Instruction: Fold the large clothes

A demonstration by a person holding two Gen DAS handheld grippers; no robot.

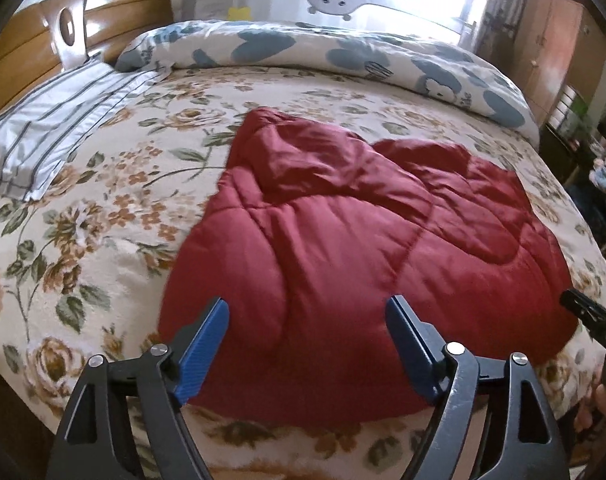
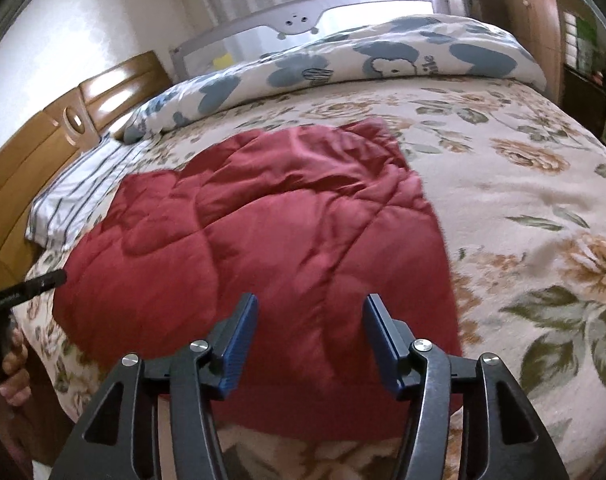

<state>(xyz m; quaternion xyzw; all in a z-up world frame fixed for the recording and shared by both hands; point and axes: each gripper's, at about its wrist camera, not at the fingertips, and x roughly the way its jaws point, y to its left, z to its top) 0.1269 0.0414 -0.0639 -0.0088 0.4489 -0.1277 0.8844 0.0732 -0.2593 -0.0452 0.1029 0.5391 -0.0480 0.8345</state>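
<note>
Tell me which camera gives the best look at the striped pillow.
Left wrist view. The striped pillow shows nearly whole there, lying beside the wooden headboard, apart from the red quilted garment. In the right wrist view the pillow is smaller, and the garment hides its near edge.

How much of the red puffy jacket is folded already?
Partly, it seems: the red quilted jacket lies bunched on the floral bedspread, its top already turned over. Nothing is in hand; the left gripper and right gripper hover open above its near edge. Gripping and neat folding remain.
</note>
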